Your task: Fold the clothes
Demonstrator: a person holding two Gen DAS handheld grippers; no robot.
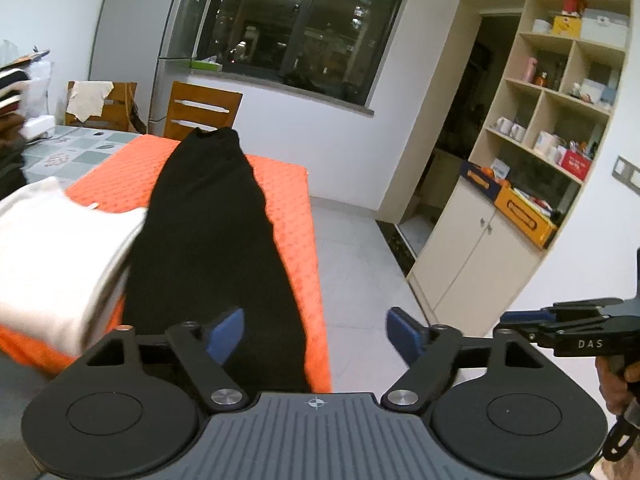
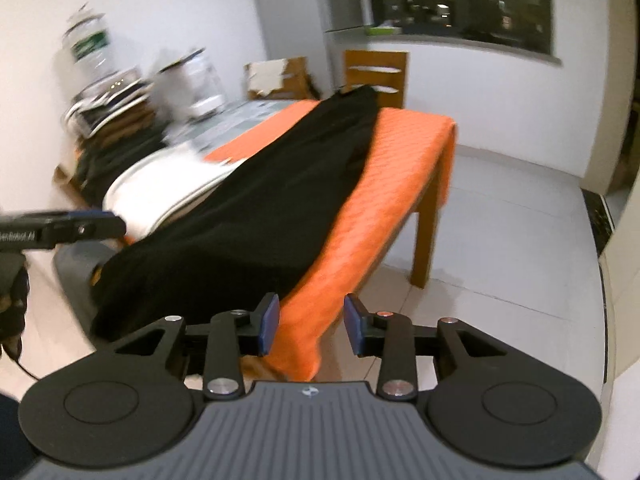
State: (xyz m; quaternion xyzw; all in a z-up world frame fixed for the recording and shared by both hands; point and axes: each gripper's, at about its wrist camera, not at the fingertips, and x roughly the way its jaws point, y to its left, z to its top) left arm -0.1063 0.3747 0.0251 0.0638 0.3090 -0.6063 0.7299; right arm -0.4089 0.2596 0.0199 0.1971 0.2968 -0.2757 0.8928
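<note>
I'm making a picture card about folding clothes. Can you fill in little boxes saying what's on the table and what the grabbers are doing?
table cover: orange cloth spread over the table
main garment: black garment laid out long on the orange cloth
beside it: white folded clothes, touching the black garment's left edge
left gripper: jaws open, holding nothing, at the black garment's near end
right gripper: jaws open, holding nothing, over the orange cloth's near edge
folding: not started on the black garment
</note>
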